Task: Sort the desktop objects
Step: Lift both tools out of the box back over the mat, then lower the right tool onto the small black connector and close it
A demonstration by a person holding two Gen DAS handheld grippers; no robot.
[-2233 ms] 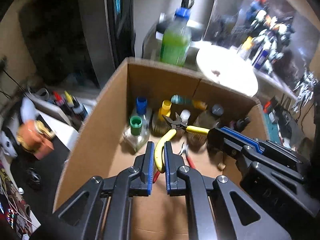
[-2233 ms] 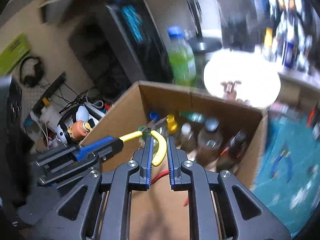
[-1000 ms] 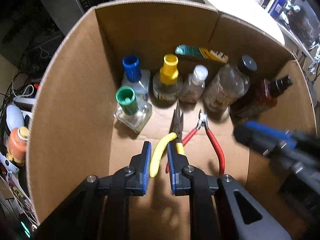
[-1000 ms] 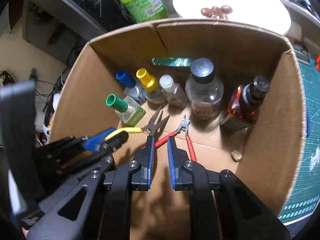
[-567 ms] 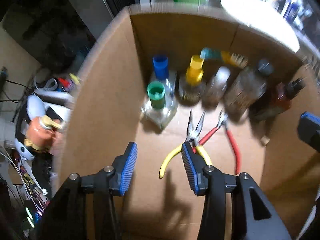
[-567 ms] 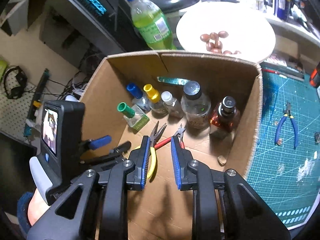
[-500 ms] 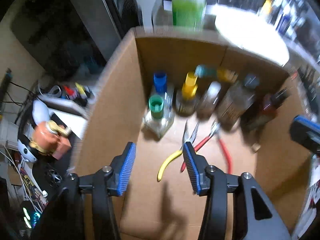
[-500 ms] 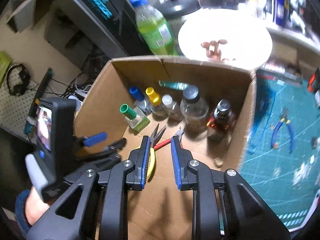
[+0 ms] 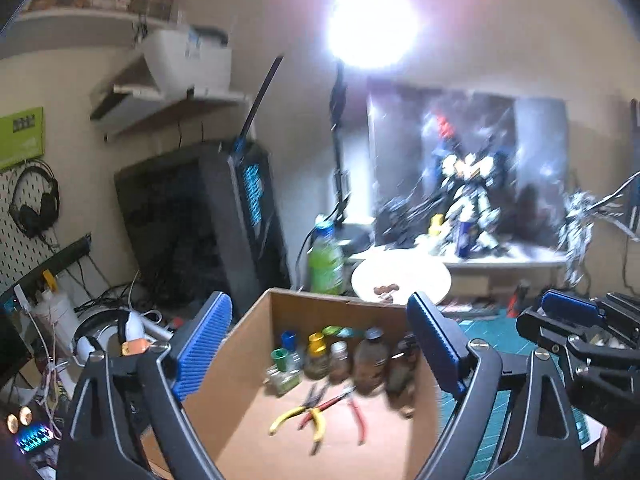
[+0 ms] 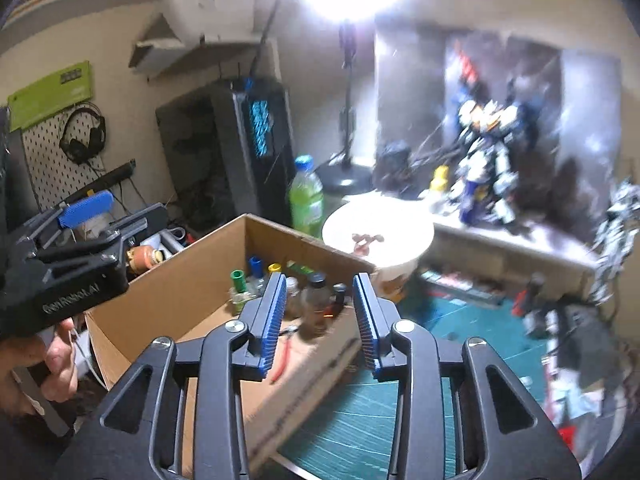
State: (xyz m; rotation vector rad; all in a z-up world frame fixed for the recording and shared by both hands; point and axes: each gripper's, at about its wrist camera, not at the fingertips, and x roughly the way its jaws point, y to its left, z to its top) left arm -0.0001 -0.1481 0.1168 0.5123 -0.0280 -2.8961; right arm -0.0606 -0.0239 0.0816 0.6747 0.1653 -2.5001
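The room is a cluttered hobby corner: a bright lamp [image 9: 372, 24] glares above the cardboard box [image 9: 256, 364], a dark computer tower [image 9: 244, 216] stands behind the box to its left, and a green cutting mat [image 10: 360, 420] lies under and right of the box. Behind the box sit a green drink bottle [image 9: 325, 264] and a white plate [image 9: 404, 278]. Inside the box, small bottles [image 9: 320, 354] line the far wall; in front of them, on the floor, lie yellow-handled pliers [image 9: 298, 416] and red-handled cutters [image 9: 352, 404]. The left gripper [image 9: 320, 348] is released, jaws widening, nothing between them. The right gripper [image 10: 320, 316] is likewise empty and opening.
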